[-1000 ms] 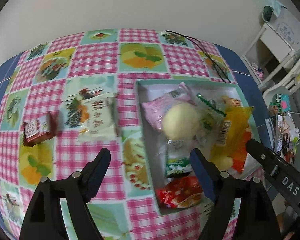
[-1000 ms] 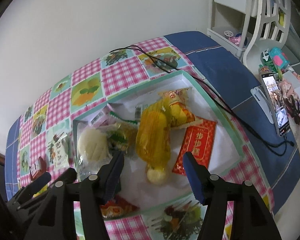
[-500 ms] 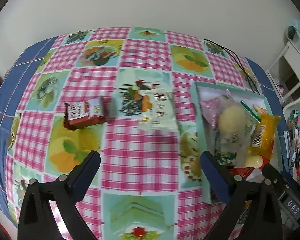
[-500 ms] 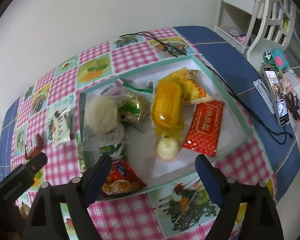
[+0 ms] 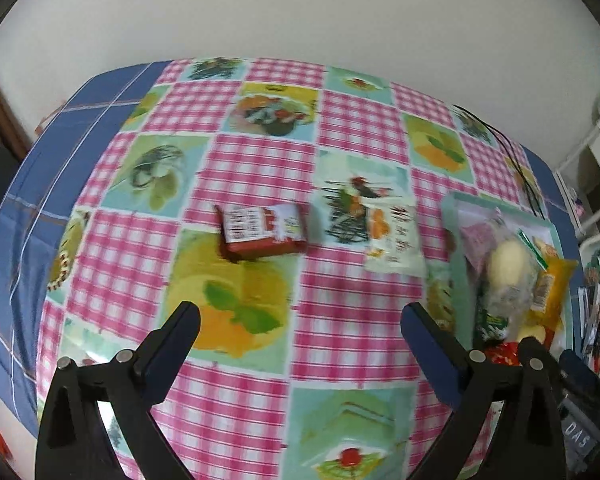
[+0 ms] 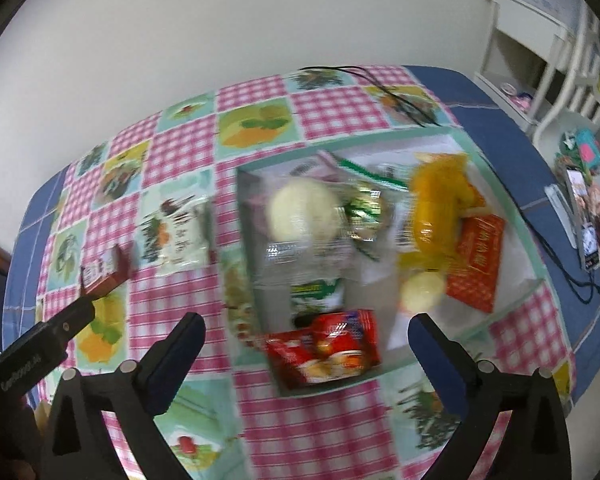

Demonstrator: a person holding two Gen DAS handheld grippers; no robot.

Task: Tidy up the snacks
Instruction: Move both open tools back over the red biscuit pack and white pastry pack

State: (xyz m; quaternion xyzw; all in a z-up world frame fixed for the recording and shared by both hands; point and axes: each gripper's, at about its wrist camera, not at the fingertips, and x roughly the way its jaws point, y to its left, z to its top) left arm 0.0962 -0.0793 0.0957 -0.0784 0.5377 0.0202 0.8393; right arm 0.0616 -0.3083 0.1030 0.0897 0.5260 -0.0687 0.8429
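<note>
A shallow teal-rimmed tray (image 6: 514, 208) holds several snacks: a round pale bun (image 6: 304, 210), a yellow packet (image 6: 440, 204), a flat red packet (image 6: 478, 260) and a red snack bag (image 6: 328, 348). My right gripper (image 6: 307, 323) hovers over the tray's near end with its jaws opening and nothing held between them. Left of the tray, a white-green packet (image 5: 394, 240) and a small red box (image 5: 262, 232) lie on the checked tablecloth. My left gripper (image 5: 302, 314) hangs above the cloth in front of them, open and empty.
The wall runs close behind the table. A black cable (image 6: 404, 100) trails across the far corner. At the right stand a phone (image 6: 584, 216) and a white shelf (image 6: 540, 40). Blue cloth (image 5: 40, 184) borders the table's left edge.
Both pairs of jaws have spread wide. The left gripper has swung left from the tray to the red box and white packet. The right gripper has drawn back from the yellow packet.
</note>
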